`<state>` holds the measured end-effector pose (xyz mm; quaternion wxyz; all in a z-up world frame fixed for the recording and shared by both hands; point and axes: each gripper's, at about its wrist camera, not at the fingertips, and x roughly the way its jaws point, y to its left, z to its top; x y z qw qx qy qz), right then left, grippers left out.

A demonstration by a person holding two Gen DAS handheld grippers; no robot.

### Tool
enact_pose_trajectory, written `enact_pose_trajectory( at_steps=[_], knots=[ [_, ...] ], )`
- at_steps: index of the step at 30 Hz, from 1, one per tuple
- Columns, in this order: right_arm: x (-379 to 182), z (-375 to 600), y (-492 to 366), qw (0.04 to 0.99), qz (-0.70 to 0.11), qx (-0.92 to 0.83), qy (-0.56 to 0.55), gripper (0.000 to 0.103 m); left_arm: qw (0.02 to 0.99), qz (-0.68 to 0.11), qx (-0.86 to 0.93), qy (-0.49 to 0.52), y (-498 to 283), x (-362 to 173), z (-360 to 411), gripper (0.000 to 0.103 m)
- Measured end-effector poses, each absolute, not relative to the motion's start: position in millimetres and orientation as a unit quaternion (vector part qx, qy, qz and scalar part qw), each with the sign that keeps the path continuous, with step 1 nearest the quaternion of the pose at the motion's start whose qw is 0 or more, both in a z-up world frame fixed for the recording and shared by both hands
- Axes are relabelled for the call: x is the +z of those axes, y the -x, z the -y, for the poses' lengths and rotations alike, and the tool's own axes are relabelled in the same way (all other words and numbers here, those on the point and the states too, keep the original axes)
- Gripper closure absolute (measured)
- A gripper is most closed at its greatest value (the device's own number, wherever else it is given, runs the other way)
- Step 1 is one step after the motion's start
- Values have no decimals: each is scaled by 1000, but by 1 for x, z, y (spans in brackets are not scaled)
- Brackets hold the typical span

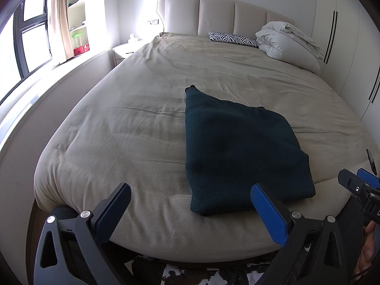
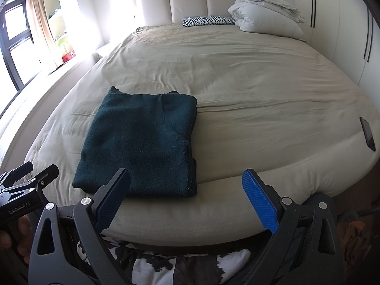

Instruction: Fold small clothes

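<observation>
Grippers level at bed (image 1: 95, 142) foot – left gripper (image 1: 190, 204), right gripper (image 2: 186, 190) spread, empty; sweater (image 2: 140, 142) folded.

A: The sweater (image 2: 140, 142) is dark green knit, matt and fuzzy. The bed (image 2: 237, 76) sheet is beige cloth, creased and dull.

B: And the right tongs (image 2: 187, 199)?

A: Matt black plastic, with ribbed blue pads (image 2: 260, 201) and shiny metal rivets. The headboard (image 1: 213, 14) looks smooth and padded, faintly sheened.
</observation>
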<state>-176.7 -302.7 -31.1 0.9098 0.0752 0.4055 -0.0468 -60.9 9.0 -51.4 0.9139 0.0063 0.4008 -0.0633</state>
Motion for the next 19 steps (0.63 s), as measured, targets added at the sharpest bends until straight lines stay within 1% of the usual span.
enact_pose_trajectory(
  at_steps=[19],
  knots=[
    [-33,304,177,909,-408,-46,-76,7,914,-402,-57,-8,60,-55,-12,0]
  ],
)
